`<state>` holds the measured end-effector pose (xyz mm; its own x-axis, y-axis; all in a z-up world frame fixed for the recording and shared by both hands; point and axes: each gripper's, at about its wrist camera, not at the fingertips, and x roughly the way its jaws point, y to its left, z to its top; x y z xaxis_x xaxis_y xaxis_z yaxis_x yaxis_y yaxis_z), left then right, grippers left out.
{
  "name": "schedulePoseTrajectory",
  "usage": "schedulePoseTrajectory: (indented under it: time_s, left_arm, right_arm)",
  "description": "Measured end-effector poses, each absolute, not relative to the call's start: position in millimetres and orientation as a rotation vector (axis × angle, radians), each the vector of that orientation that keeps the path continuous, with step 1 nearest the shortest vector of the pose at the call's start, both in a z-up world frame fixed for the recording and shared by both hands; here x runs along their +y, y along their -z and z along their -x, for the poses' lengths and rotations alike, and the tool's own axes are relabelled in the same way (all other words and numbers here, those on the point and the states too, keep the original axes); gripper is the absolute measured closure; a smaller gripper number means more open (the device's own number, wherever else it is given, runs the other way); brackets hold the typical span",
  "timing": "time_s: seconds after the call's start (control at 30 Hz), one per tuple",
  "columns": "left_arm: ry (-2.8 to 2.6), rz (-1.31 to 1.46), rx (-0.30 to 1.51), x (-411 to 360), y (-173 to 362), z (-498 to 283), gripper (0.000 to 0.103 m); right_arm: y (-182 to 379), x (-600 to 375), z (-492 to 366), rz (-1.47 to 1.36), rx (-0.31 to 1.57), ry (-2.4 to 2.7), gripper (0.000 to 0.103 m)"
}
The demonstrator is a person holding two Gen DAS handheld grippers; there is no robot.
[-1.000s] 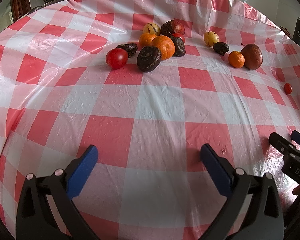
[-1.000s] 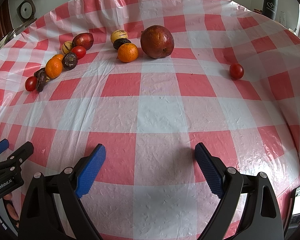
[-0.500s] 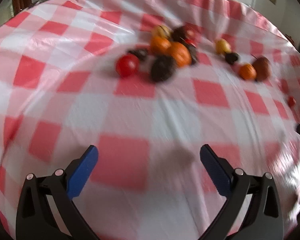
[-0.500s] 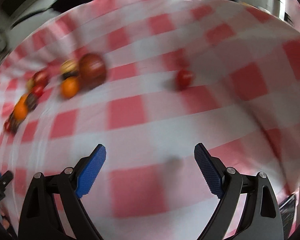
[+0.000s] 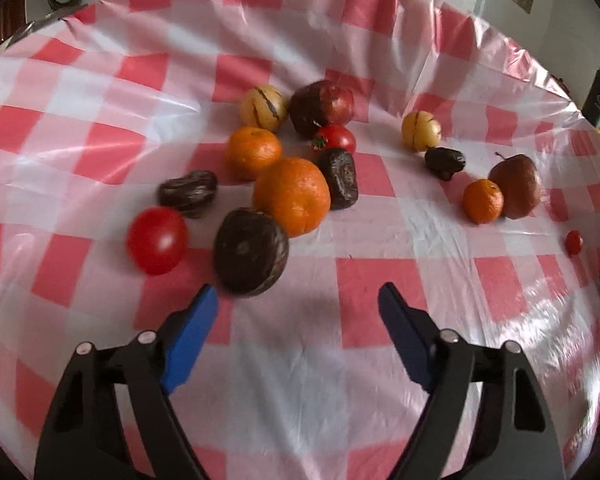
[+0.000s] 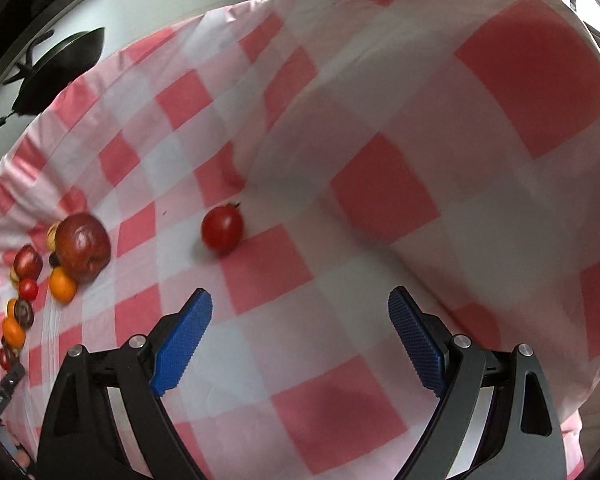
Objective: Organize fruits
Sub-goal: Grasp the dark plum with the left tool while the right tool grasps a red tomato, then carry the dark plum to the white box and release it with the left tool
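Left wrist view: left tongs (image 5: pixel 298 300) empty, jaws just narrowed, gap remains. Dark wrinkled fruit (image 5: pixel 251 257) just ahead of the left pad, glossy red tomato (image 5: pixel 157 240) ahead-left.
Right wrist view: right tongs (image 6: pixel 300 306) wide apart, empty. Small red tomato (image 6: pixel 222 229) alone ahead-left on the checked counter (image 6: pixel 380 200).

1. On my left gripper (image 5: pixel 298 300) I see two matte black arms ending in flat blue pads (image 5: pixel 190 336).
2. Each arm carries two round silver screw heads (image 5: pixel 146 336) and a triangular cut-out lower down.
3. My right gripper (image 6: pixel 300 304) has the same black frame and silver screws.
4. Its blue pads (image 6: pixel 416 344) show a fine knurled, dotted texture.
5. A pale metal strip edges the inside of its right arm.
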<state>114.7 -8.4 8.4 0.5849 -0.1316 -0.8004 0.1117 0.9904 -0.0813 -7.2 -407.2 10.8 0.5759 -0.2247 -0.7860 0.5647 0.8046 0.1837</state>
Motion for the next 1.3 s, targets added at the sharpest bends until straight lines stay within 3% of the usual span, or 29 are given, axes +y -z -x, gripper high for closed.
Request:
schedulePoseTrajectory:
  time_s: [0.17,0.37,0.47,0.53,0.63,1.3]
  left_arm:
    - [0.122,0.018,0.935,-8,-6,-133,0.025]
    - [0.119,0.017,0.914,-2,-6,-143,0.046]
    - [0.136,0.034,0.908,1,-7,-144,0.053]
    - [0.144,0.058,0.904,5,-8,-143,0.061]
    - [0.169,0.103,0.898,11,-9,-141,0.061]
    - [0.117,0.143,0.793,24,-38,-22,0.061]
  right_arm:
    - [-4,-399,-17,-0.392,0.887,0.478,0.017]
    - [-1,-385,-62,-0.307,0.904,0.51,0.025]
    - [6,-380,-79,-0.264,0.923,0.532,0.034]
    - [6,-379,-81,-0.262,0.907,0.526,0.055]
    - [5,-375,-79,-0.251,0.892,0.505,0.071]
    - [-13,-273,2,-0.312,0.843,0.109,0.072]
